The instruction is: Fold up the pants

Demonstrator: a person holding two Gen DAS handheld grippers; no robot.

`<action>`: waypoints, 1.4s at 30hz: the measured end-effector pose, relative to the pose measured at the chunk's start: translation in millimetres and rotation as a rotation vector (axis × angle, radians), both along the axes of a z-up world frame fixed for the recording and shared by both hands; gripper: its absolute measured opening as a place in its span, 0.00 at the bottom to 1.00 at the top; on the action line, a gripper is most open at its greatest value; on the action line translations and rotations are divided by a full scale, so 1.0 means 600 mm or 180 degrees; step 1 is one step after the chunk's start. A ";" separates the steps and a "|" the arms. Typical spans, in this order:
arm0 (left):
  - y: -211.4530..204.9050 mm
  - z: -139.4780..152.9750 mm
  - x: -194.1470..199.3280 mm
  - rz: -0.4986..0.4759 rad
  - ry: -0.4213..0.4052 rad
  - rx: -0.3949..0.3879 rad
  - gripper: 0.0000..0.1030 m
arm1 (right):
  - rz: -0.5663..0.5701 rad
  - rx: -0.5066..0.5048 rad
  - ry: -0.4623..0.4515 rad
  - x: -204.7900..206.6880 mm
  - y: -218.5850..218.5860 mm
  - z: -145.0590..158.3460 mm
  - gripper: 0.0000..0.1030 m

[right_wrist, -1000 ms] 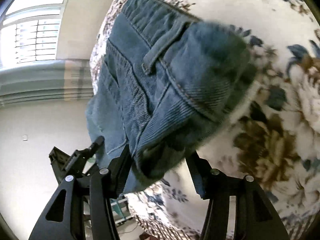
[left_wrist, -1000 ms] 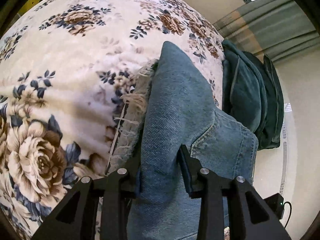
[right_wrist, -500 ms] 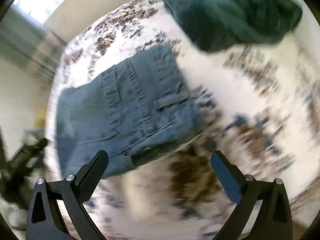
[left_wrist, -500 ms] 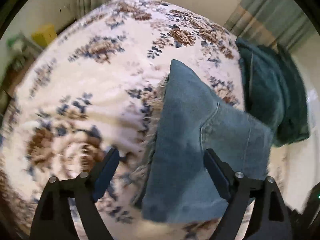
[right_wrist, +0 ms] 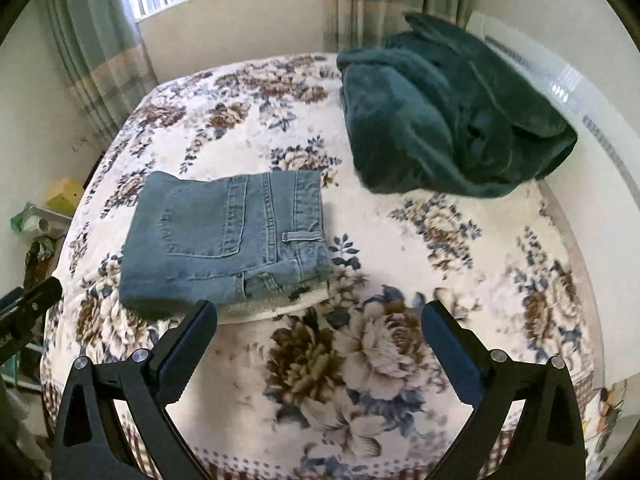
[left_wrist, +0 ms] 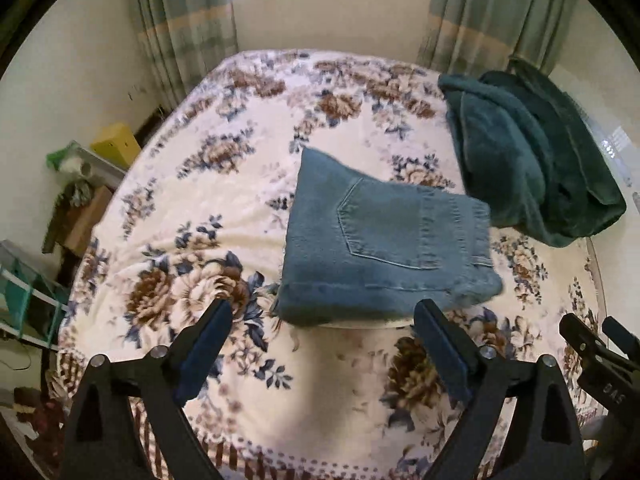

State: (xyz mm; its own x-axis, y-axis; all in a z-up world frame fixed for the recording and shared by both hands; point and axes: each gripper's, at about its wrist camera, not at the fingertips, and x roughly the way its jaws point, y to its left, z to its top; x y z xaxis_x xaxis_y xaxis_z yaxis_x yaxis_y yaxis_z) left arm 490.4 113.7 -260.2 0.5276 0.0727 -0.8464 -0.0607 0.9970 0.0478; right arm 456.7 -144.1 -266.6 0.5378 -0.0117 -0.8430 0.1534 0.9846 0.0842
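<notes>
A second ago both grippers were clamping the jeans [left_wrist: 384, 248]; now the left gripper [left_wrist: 322, 342] and right gripper [right_wrist: 320, 338] are hanging above the near edge of the bed [left_wrist: 224, 216], fingers spread wide with nothing between them. The jeans are lying released, near the middle of the bed, folded into a compact, roughly square stack. That is suggesting the last fold is done and the task is at or close to its end; at most a little squaring-up is remaining.

The jeans are faded blue denim, thick and stiff enough to be holding a crisp edge. A back pocket is facing up, with a belt loop and the waistband seams at the right side. A pale frayed fringe is peeking out under the near edge.

The bed is wearing a plush cream cover with brown and blue flowers, soft and slightly rumpled. A dark green blanket [right_wrist: 452, 112], fleecy and loosely bundled, is sitting at the far right, just beside the jeans but apart from them.
</notes>
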 end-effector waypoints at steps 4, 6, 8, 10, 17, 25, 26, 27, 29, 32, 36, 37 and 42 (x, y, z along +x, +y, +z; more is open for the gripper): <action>-0.025 0.067 -0.083 0.0016 -0.0236 0.0071 0.90 | 0.0091 -0.0024 -0.0212 -0.079 -0.021 0.077 1.00; -0.032 0.093 -0.119 0.0027 -0.0320 0.0079 0.90 | 0.0138 -0.0050 -0.0333 -0.121 -0.023 0.119 1.00; -0.038 0.118 -0.156 0.0031 -0.0398 0.0074 0.90 | 0.0193 -0.0066 -0.0442 -0.168 -0.029 0.156 1.00; -0.046 0.145 -0.198 0.0033 -0.0503 0.0092 0.90 | 0.0242 -0.0076 -0.0542 -0.217 -0.038 0.190 1.00; -0.073 0.229 -0.331 0.0044 -0.0743 0.0103 0.90 | 0.0336 -0.0032 -0.0783 -0.376 -0.058 0.295 1.00; -0.089 0.297 -0.433 -0.0023 -0.0886 0.0068 0.90 | 0.0291 -0.0128 -0.0997 -0.515 -0.067 0.388 1.00; -0.088 0.303 -0.442 -0.0026 -0.0908 0.0077 0.90 | 0.0274 -0.0132 -0.1013 -0.531 -0.067 0.399 1.00; -0.087 0.311 -0.450 -0.0038 -0.0918 0.0073 0.90 | 0.0259 -0.0113 -0.1027 -0.544 -0.068 0.408 1.00; -0.086 0.323 -0.468 -0.0053 -0.0961 0.0082 0.90 | 0.0248 -0.0102 -0.1071 -0.567 -0.069 0.425 1.00; -0.085 0.335 -0.492 -0.0081 -0.1018 0.0103 0.90 | 0.0252 -0.0112 -0.1139 -0.596 -0.066 0.446 1.00; -0.082 0.340 -0.507 -0.0086 -0.1058 0.0096 0.90 | 0.0301 -0.0100 -0.1197 -0.624 -0.056 0.466 1.00; -0.080 0.340 -0.510 -0.0080 -0.1057 0.0090 0.90 | 0.0314 -0.0106 -0.1216 -0.630 -0.054 0.470 1.00; -0.071 0.340 -0.520 -0.0040 -0.1085 0.0047 1.00 | 0.0348 -0.0116 -0.1225 -0.641 -0.049 0.479 1.00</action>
State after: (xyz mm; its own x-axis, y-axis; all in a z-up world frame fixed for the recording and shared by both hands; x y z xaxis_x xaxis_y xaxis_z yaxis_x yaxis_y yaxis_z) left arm 178.6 71.3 -56.1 0.7809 0.0754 -0.6201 -0.0635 0.9971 0.0413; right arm 72.1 -173.6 20.9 0.8139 0.0371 -0.5798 0.0115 0.9967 0.0799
